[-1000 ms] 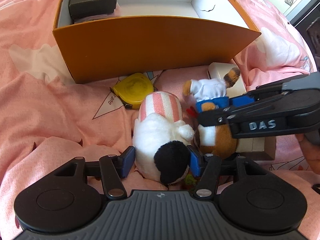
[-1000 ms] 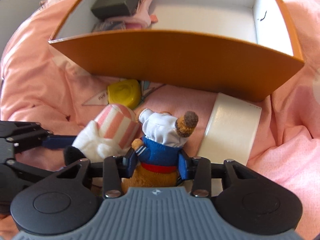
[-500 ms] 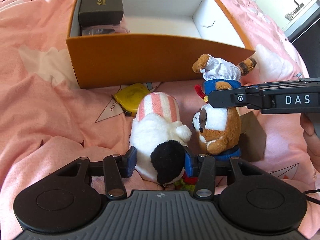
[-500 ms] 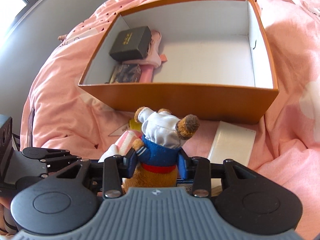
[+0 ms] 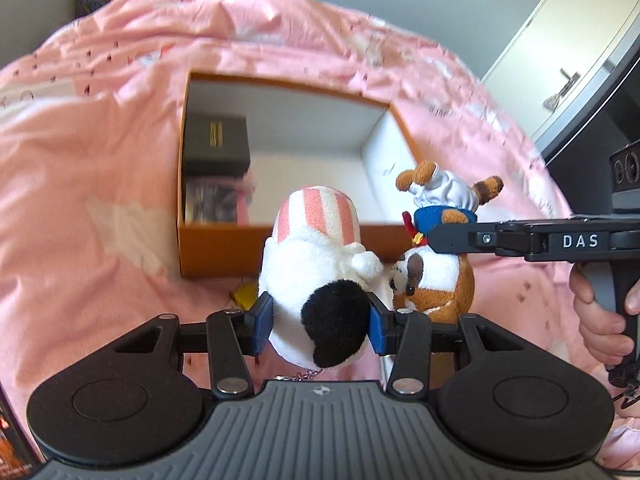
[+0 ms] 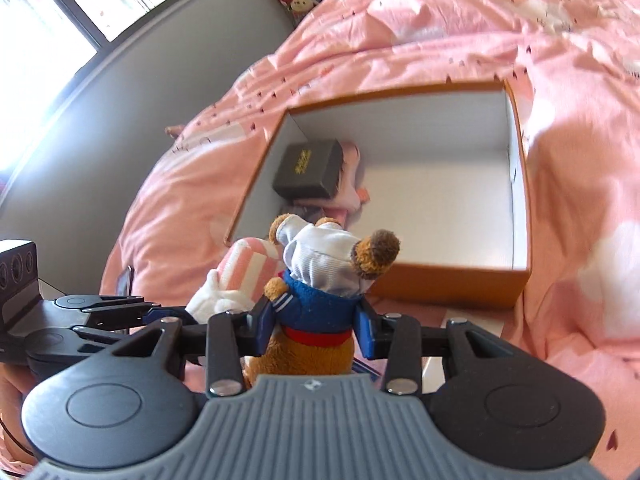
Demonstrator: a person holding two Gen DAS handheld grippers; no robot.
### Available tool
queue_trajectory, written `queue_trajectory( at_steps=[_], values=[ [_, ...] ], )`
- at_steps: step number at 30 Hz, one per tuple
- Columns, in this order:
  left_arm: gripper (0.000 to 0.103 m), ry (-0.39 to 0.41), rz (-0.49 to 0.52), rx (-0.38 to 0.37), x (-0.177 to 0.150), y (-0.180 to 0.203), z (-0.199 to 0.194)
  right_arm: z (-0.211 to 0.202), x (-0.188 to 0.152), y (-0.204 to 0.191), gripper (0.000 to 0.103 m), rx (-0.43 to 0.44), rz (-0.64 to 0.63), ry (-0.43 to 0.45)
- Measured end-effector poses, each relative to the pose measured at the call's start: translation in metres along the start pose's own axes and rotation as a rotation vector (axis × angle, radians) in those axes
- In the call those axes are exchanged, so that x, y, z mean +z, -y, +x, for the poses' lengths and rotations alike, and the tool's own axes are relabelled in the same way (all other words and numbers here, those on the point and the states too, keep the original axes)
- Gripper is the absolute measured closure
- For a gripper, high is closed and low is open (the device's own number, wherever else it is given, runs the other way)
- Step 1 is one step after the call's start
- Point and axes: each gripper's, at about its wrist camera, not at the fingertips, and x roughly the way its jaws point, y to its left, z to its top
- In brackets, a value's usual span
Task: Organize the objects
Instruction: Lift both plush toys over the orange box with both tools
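Observation:
My left gripper (image 5: 318, 326) is shut on a white plush toy (image 5: 316, 280) with a black patch and a pink striped end, held in the air above the bed. My right gripper (image 6: 316, 330) is shut on a brown plush bear (image 6: 320, 292) in a blue jacket and white trousers, held upside down beside the white toy (image 6: 244, 276). The bear also shows in the left wrist view (image 5: 436, 264). The orange box (image 6: 448, 284) with a white inside lies beyond both toys, its right part bare.
A dark case (image 6: 310, 168) and pink items (image 6: 352, 196) lie in the box's left end; the case shows in the left wrist view (image 5: 216, 144). A yellow tape measure (image 5: 245, 296) and a white flat box (image 6: 468, 328) lie on the pink bedspread (image 5: 88, 208) under the toys.
Both grippers have lifted their toys well off the bed. The box now lies lower and farther in both views, and its inside shows more.

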Motion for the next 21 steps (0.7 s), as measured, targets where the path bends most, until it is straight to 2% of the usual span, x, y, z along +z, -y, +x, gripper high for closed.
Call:
queue_trajectory(
  at_steps=[6,12,16,21],
  values=[
    [0.050,0.112,0.022,-0.012,0.038,0.007,-0.016,-0.031,0.033,-0.012,0.060,0.006,-0.063,0.116],
    [0.050,0.182,0.042,-0.018,0.077,0.012,-0.004,-0.035,0.070,-0.016,0.060,-0.020,-0.111,0.196],
    [0.050,0.158,0.026,-0.019,0.093,0.008,0.027,-0.018,0.091,-0.005,0.060,-0.066,-0.110,0.188],
    [0.050,0.053,-0.022,-0.012,0.093,-0.007,0.083,0.030,0.099,0.020,0.060,-0.114,-0.085,0.089]
  ],
)
